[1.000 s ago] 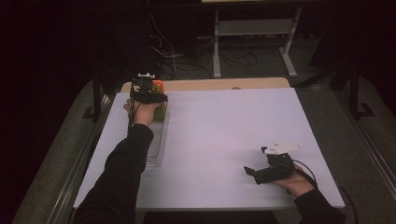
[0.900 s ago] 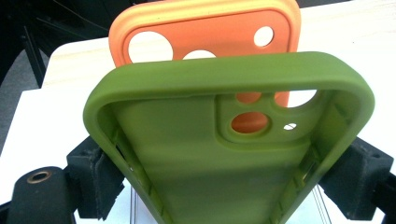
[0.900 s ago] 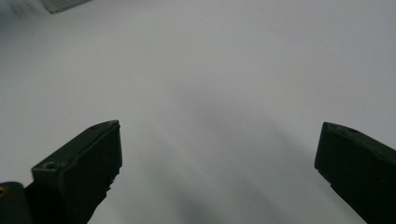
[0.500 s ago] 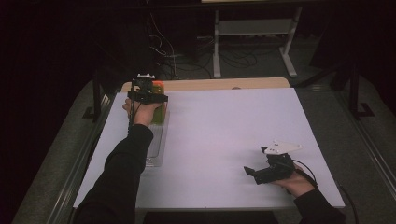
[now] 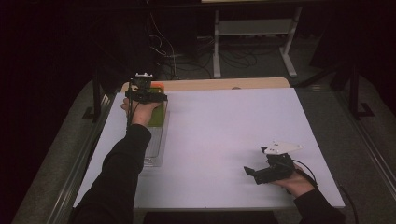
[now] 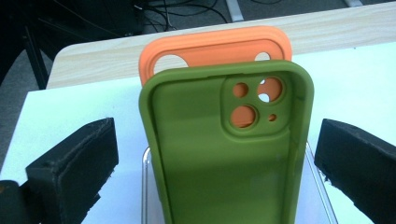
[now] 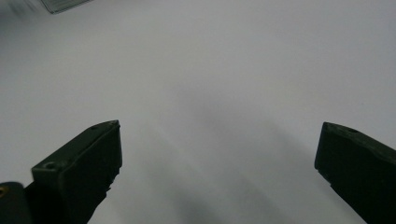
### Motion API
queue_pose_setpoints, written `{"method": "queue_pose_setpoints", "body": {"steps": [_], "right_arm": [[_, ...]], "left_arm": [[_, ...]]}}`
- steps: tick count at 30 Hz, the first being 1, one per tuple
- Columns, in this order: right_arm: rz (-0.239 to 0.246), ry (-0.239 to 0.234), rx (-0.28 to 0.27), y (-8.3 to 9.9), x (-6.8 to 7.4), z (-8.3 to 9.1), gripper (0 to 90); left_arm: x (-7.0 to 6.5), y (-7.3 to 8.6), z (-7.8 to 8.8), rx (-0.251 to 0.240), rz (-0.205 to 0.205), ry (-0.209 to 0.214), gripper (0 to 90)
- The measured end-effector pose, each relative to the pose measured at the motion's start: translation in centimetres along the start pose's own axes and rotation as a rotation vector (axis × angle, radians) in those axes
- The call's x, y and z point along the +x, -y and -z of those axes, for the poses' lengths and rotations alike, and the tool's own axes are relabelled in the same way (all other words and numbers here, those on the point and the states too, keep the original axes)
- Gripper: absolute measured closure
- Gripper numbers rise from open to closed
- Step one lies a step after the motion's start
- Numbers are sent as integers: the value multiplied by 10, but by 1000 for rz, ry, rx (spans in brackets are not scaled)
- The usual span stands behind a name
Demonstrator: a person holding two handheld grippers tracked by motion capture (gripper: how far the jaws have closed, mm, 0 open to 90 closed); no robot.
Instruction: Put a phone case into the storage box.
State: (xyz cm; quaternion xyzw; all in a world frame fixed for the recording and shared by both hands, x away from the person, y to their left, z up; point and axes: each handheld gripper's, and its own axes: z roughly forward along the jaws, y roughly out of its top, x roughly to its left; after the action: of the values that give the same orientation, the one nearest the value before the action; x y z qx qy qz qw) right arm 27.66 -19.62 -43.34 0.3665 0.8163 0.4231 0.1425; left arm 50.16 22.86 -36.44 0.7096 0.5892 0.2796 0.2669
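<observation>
A green phone case (image 6: 205, 168) stands tilted in a clear tray (image 5: 156, 144) at the table's far left, and an orange phone case (image 6: 210, 46) leans right behind it. My left gripper (image 6: 219, 140) has just been opening its jaws. They now stand wide on either side of the green case (image 5: 159, 114) with clear gaps, so neither pad presses on it. In the high view the left gripper (image 5: 145, 88) sits over the tray's far end. My right gripper (image 5: 250, 171) rests low on the white table near the front right. It is open (image 7: 219, 140), with only bare tabletop between its jaws.
The white tabletop (image 5: 224, 126) spreads wide between the two hands. A strip of wooden board (image 5: 219, 84) runs along its far edge. Beyond it are a dark floor, cables and a metal stand (image 5: 254, 28). A corner of the clear tray (image 7: 63, 4) is in the right gripper view.
</observation>
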Motion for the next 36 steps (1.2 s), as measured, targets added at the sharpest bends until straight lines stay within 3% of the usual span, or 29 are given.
{"method": "queue_pose_setpoints", "body": {"steps": [7,14,20,28,36], "right_arm": [[1,3,0,0,0,0,0],[5,4,1,0,0,0,0],[8,3,1,0,0,-1,0],[5,4,6,0,0,-1,0],[3,4,6,1,0,-1,0]], "left_arm": [[3,-2,10,-17,-13,22,0],[8,-2,24,-6,-44,99,0],[9,-1,40,-12,-71,201,0],[7,3,63,-62,-131,355,0],[-2,9,80,-97,-203,436,0]]}}
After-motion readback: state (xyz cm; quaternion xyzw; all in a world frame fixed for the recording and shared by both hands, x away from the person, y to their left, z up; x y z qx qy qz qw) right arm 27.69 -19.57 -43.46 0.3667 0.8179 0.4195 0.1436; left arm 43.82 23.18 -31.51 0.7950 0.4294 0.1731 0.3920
